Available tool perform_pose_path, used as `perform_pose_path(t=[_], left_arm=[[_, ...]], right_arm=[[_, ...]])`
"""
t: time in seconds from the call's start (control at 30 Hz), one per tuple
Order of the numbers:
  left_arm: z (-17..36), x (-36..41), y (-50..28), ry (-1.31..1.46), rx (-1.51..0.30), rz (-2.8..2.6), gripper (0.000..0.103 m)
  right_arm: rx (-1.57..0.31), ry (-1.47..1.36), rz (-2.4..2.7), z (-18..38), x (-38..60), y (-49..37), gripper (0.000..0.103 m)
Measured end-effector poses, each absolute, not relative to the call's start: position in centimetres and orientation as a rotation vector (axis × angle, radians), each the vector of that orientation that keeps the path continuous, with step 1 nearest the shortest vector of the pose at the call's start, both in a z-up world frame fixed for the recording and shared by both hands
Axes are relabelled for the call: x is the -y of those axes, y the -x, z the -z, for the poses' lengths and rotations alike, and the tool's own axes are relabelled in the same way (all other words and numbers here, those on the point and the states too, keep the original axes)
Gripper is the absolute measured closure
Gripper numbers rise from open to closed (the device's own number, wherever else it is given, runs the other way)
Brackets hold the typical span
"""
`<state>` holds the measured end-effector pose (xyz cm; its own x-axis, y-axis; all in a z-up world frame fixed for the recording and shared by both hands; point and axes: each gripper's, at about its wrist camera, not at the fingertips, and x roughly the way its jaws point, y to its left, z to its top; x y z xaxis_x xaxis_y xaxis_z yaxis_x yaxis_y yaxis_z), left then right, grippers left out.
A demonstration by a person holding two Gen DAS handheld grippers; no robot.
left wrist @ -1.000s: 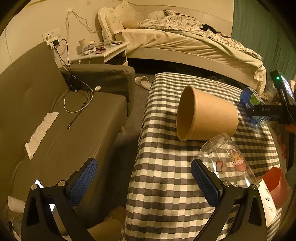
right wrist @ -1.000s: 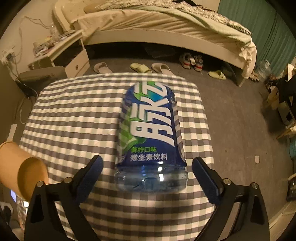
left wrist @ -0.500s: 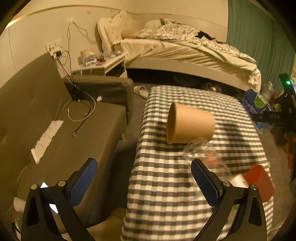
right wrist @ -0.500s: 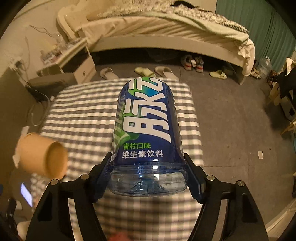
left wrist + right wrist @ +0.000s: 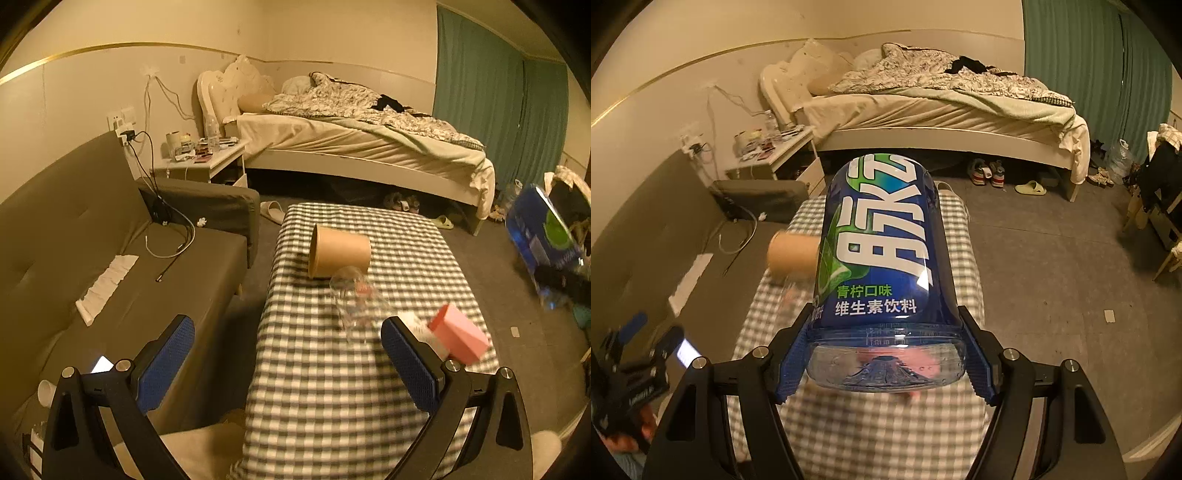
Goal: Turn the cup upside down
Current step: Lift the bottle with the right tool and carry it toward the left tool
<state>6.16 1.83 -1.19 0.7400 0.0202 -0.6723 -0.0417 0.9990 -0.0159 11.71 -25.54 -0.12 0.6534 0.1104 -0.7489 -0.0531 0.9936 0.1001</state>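
Cup: clear cup (image 5: 356, 301) on its side on the table (image 5: 332, 387), could roll.
Right hand-held gripper (image 5: 884, 356): clamps bottle (image 5: 882, 254), which may slip.
Left hand-held gripper (image 5: 288, 363): spread, empty.

Tabletop (image 5: 332, 406) covered in grey-and-white checked cloth. On it: brown paper cup (image 5: 340, 255) on its side, mouth facing the sofa; clear plastic cup (image 5: 356, 301) also on its side, touching it; pink box (image 5: 460, 334) near the right edge.
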Motion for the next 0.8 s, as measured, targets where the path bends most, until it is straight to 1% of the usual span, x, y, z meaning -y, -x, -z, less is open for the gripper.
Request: perform_pose_path(t=[0.13,0.3,0.53,0.8], left_arm=[[2.1,-2.3,-3.8,0.037,-0.741,-0.024,0.000],[3.7,-3.1,-1.8,0.039,-0.754,-0.023,0.000],[6.3,-5.2,0.5,0.041,-0.793,-0.047,0.000],[7.5,-6.9,0.5,0.076,-0.818,-0.079,0.000]], right_arm=[[-0.891,-0.096,-0.092,2.4,23.6,-7.2,0.031],[-0.972,-0.111,-0.101,7.3,20.4,-3.9,0.031],[-1.045,-0.103,-0.105,12.6,17.5,-3.1,0.031],[-1.114,-0.058,-0.097,15.9,15.7,-4.4,0.031]])
